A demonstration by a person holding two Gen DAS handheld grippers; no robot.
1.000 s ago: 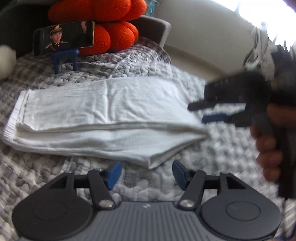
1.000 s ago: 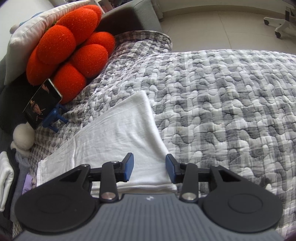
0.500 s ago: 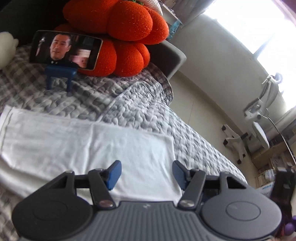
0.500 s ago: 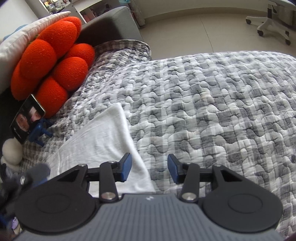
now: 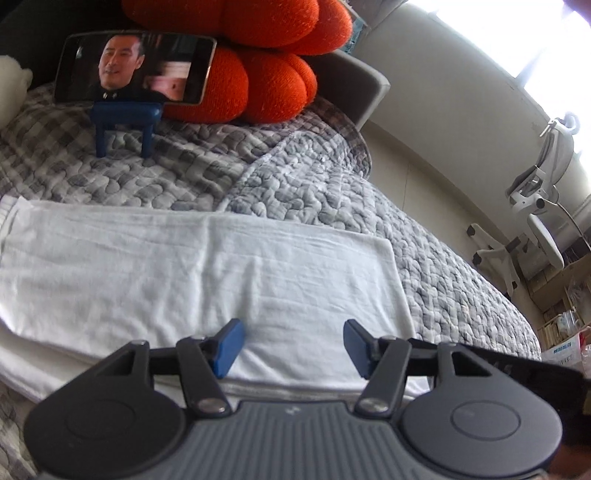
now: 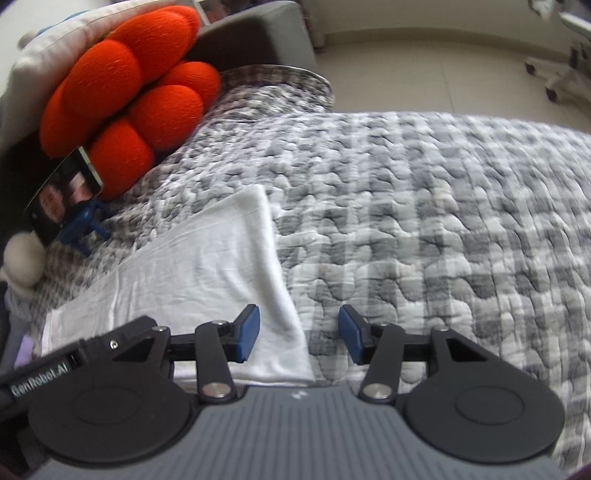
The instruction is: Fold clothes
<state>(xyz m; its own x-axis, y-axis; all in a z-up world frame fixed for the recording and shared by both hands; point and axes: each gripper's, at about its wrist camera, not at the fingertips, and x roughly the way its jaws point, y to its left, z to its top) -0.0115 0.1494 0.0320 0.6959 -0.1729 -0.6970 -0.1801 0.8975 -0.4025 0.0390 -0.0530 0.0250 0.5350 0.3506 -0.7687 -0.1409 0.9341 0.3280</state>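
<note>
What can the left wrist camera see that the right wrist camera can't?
Only the left wrist view shows the bright window and the far left end of the white cloth.

Only the right wrist view shows the wide stretch of bare quilt right of the cloth and the pale pillow behind the cushion.

Both show the orange cushion, the phone on its blue stand, and open blue-tipped jaws above the cloth.

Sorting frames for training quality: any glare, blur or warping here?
Left wrist view: the window blows out to white, and the wall bows with fisheye curvature. Right wrist view: even light, the quilt and orange cushion softly smeared.
</note>
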